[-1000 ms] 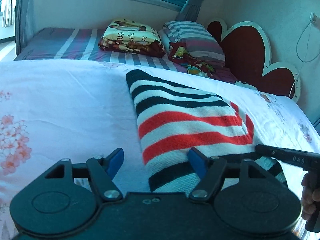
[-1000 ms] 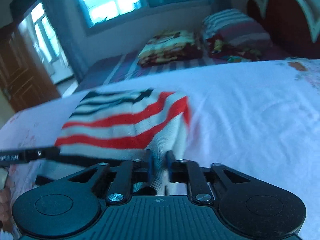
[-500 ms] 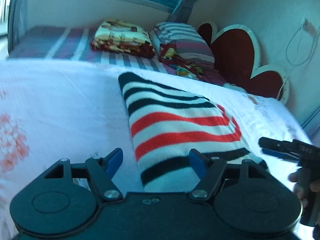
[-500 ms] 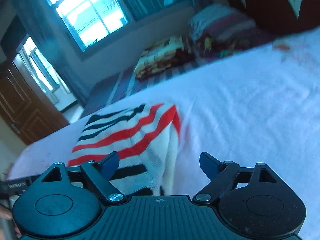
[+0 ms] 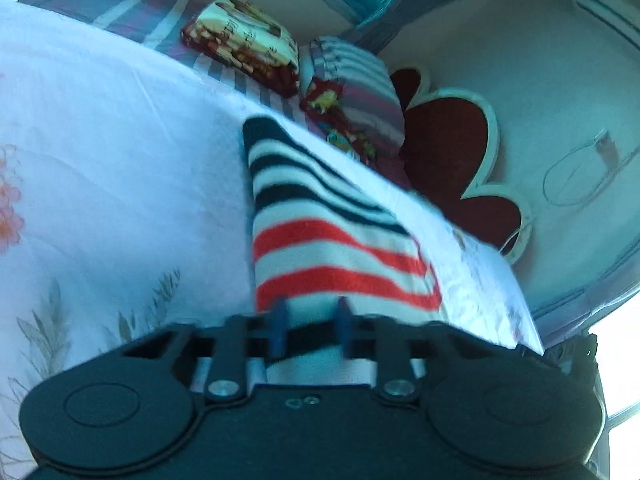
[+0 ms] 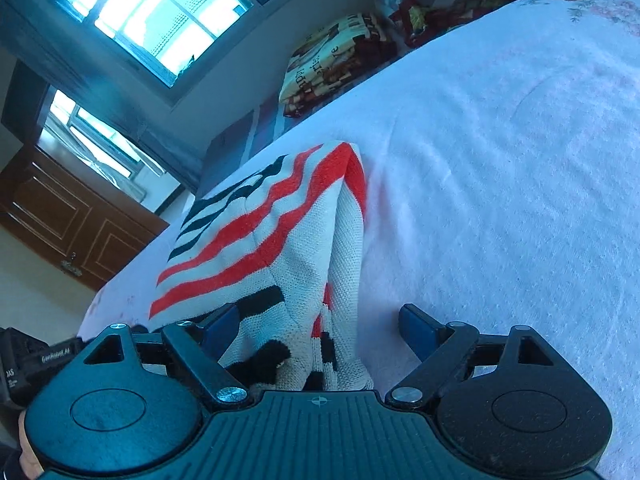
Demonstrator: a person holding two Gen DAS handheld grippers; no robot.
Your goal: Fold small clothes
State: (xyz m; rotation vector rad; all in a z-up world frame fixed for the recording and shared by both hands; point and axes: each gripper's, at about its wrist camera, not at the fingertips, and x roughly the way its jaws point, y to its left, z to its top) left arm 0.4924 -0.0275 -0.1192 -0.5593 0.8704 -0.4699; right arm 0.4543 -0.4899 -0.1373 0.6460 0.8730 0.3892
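Observation:
A small knitted sweater (image 5: 320,240) with white, black and red stripes lies folded lengthwise on the white floral bedsheet (image 5: 100,152). My left gripper (image 5: 310,322) has its blue pads drawn in on the near hem of the sweater. In the right wrist view the sweater (image 6: 264,240) runs away from me and its near end lies bunched between the fingers. My right gripper (image 6: 316,324) is open, its pads wide apart on either side of that end. The left gripper's body (image 6: 28,360) shows at the left edge.
Folded blankets (image 5: 244,52) and a striped pillow (image 5: 360,88) lie at the head of the bed, by a red heart-shaped headboard (image 5: 452,160). A window (image 6: 160,12) and a wooden door (image 6: 68,232) stand beyond the bed.
My left gripper has closed from wide open onto the sweater's near hem. My right gripper, shut one second ago, has opened and now straddles the sweater's near end. Both cameras have tilted.

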